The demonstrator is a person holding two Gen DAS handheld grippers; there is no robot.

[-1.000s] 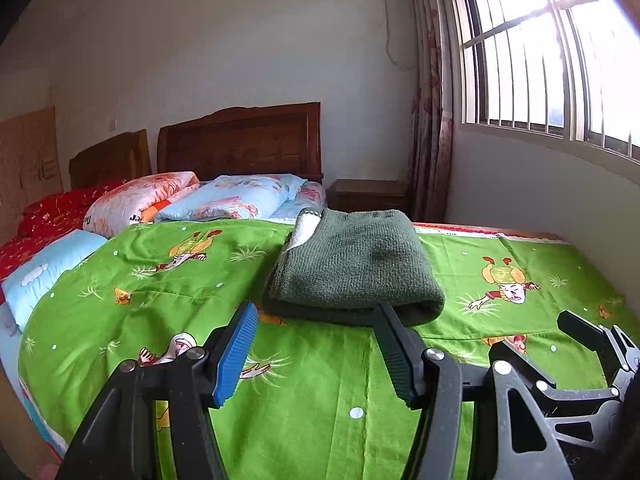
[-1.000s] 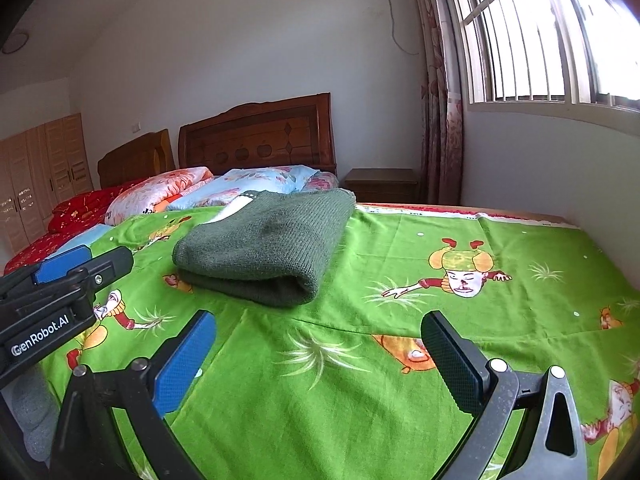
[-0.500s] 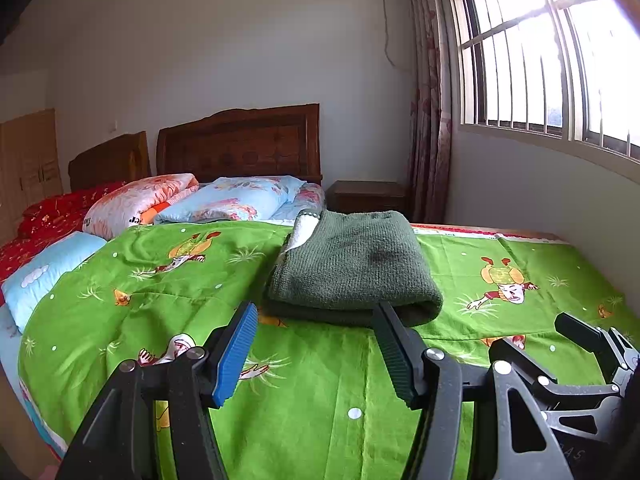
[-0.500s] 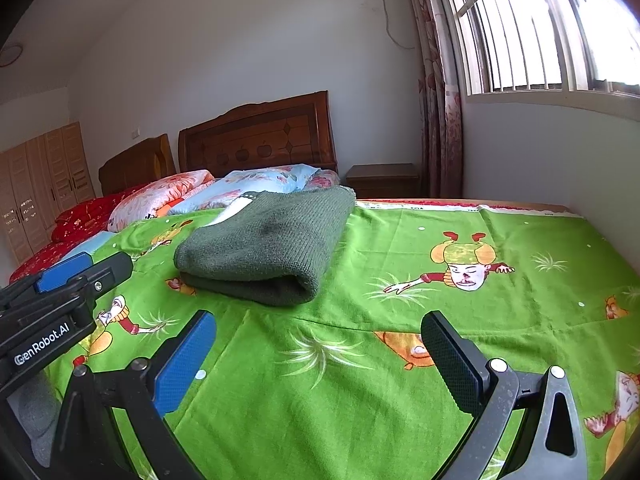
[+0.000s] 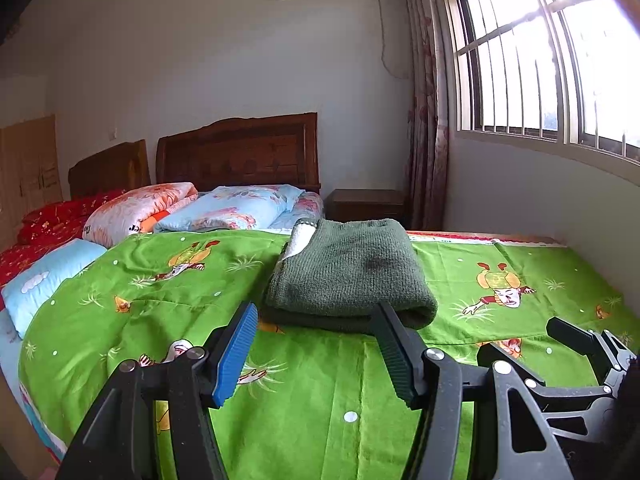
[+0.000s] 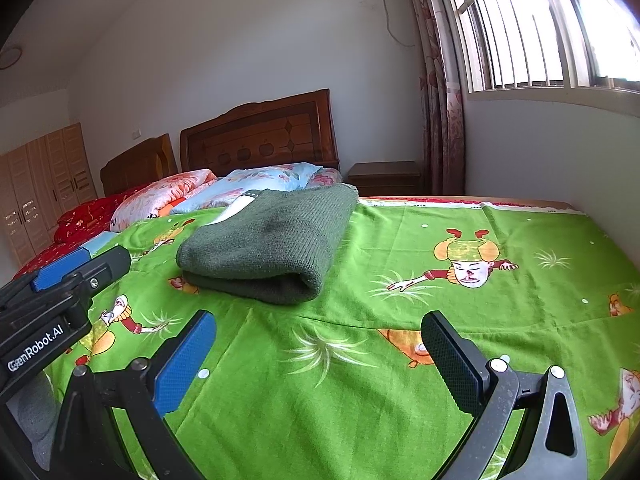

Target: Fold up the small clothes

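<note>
Sweater [image 5: 344,272] sits folded on the bed [image 5: 304,420]; we hold both grippers [image 5: 316,354] [image 6: 316,356] released, fold looking finished.

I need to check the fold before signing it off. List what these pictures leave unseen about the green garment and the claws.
- Green knit garment: in the left wrist view the left claw covers part of its near folded edge.
- Its far end is hidden by its own bulk in the right wrist view.
- White piece at its far left: too little shows to identify.
- Right claw: its base is cut off by the bottom edge.
</note>
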